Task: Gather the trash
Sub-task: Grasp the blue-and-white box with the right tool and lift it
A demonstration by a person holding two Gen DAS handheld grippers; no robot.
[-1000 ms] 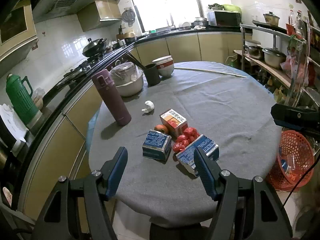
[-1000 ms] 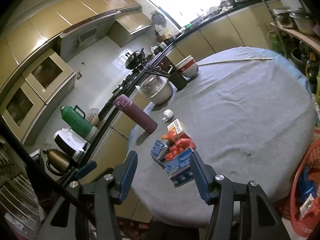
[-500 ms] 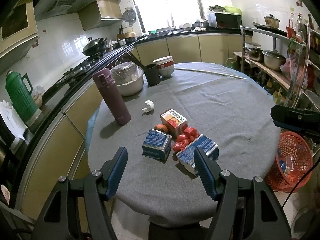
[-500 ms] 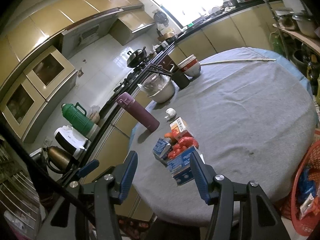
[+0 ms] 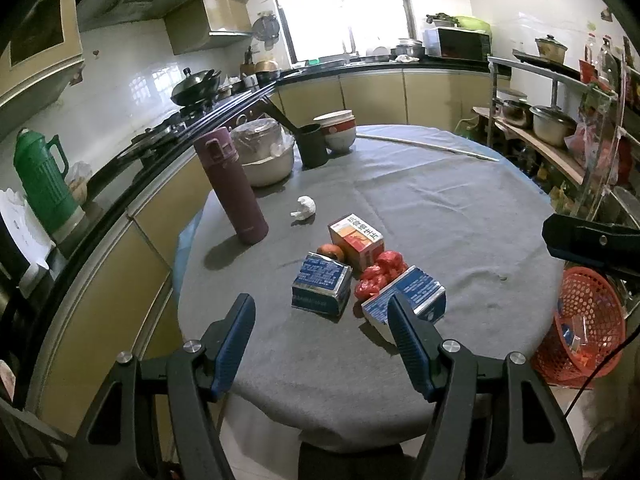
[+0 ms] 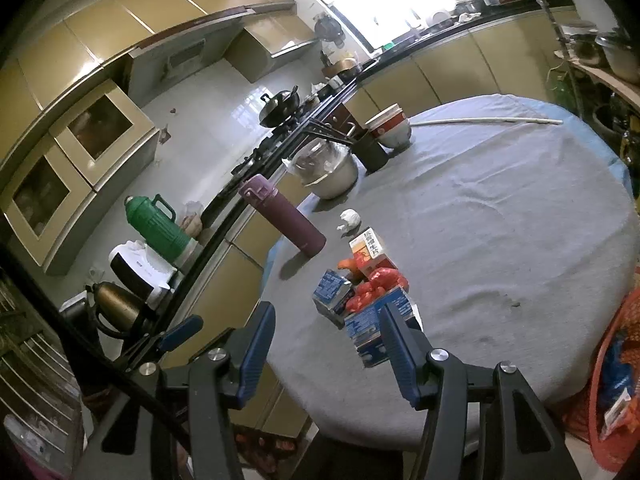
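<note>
Nearest, both sets of jaws stand released with nothing between them: the left gripper [image 5: 322, 328] and the right gripper [image 6: 326, 334] hang just off the near edge of the round bench [image 5: 460, 216], which wears a grey cloth. The trash sits in a tight cluster beyond the left gripper's tips, on the near half of the bench. Closest is a blue carton [image 5: 404, 294] lying flat, its white print too small to read. Just left of it sits a second blue box [image 5: 320, 282], also with unreadable print. Between them, touching both, is a crumpled red wrapper [image 5: 378, 274]. Behind that stands an orange-and-white box [image 5: 356, 238] with Chinese characters on its top face that I cannot make out, and a small orange fruit [image 5: 331, 251] rests at its left corner. Farther back a white paper wad [image 5: 305, 208] lies by itself. Left of it a maroon flask [image 5: 232, 186] stands upright. Beyond are a covered pot [image 5: 264, 152], a dark cup [image 5: 314, 146] and stacked bowls [image 5: 338, 130] with red bands. On the floor to the right, below the bench edge, sits an orange basket [image 5: 584, 320] with scraps in it.
</note>
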